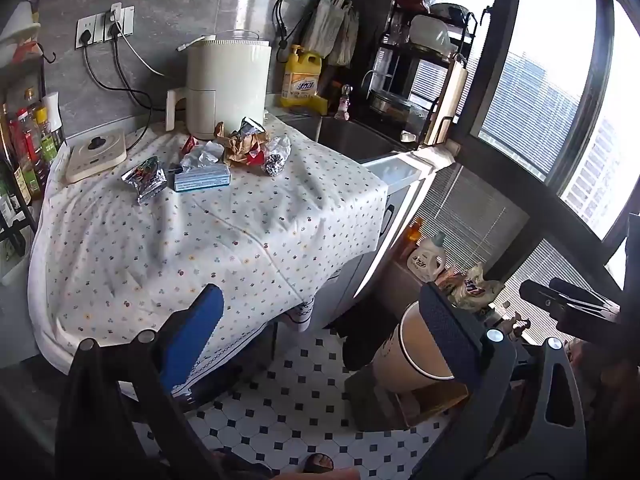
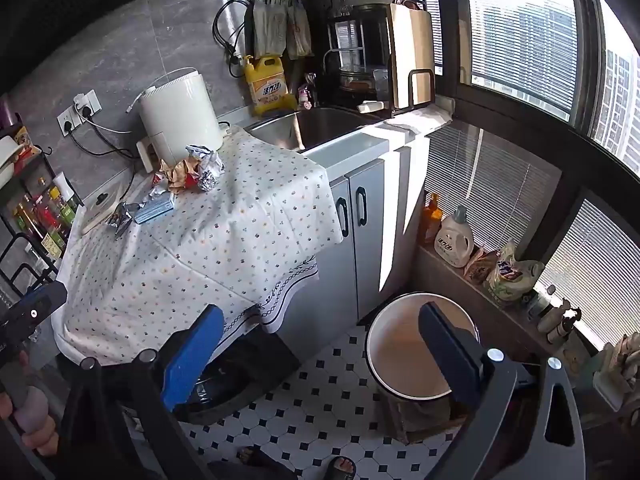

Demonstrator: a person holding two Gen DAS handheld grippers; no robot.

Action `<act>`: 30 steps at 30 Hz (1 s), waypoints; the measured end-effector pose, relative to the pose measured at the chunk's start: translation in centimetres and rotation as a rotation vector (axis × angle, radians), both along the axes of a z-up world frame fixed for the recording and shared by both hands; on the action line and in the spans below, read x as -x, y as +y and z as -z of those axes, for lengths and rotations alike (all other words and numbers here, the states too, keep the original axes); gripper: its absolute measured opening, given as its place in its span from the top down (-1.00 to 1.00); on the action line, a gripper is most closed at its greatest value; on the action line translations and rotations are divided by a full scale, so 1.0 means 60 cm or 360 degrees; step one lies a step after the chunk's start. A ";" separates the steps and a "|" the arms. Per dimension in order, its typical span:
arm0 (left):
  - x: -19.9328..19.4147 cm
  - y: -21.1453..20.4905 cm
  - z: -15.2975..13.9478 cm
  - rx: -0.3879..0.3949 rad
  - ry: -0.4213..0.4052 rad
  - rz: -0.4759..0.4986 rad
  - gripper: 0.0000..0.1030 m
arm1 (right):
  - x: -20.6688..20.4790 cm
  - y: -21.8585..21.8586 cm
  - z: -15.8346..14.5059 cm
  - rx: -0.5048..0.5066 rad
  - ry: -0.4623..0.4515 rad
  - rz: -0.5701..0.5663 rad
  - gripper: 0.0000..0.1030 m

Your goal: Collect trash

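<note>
Trash lies at the far side of the counter on a dotted cloth (image 1: 224,240): a foil snack wrapper (image 1: 145,179), a blue box (image 1: 202,180), a white tissue (image 1: 202,156), crumpled brown paper (image 1: 244,145) and a foil ball (image 1: 275,164). The same pile shows in the right wrist view (image 2: 188,172). A round paper bin (image 2: 416,348) stands on the floor; it also shows in the left wrist view (image 1: 408,356). My left gripper (image 1: 324,332) is open and empty, above the counter's near edge. My right gripper (image 2: 320,348) is open and empty, between counter and bin.
A cream appliance (image 1: 226,86) and a flat white device (image 1: 96,154) stand behind the trash. Sauce bottles (image 1: 28,148) fill a rack at left. A sink (image 2: 324,124), yellow detergent jug (image 2: 266,86) and dish rack lie to the right. Bottles line the window ledge (image 2: 454,238).
</note>
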State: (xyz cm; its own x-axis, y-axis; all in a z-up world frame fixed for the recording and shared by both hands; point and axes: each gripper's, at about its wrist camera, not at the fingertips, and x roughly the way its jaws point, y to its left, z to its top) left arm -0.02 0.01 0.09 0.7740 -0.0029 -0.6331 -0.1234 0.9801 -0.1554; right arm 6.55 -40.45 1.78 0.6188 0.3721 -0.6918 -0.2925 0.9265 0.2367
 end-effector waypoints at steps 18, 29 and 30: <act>0.014 0.000 -0.004 0.0047 -0.0029 -0.0028 -0.89 | -0.009 0.008 -0.005 0.0050 -0.0019 -0.0054 -0.85; 0.015 0.003 -0.008 0.0052 -0.0048 -0.0053 -0.89 | -0.008 0.018 -0.010 0.0056 -0.0039 -0.0079 -0.85; 0.015 0.004 -0.007 0.0052 -0.0049 -0.0056 -0.89 | -0.009 0.019 -0.010 0.0054 -0.0040 -0.0080 -0.85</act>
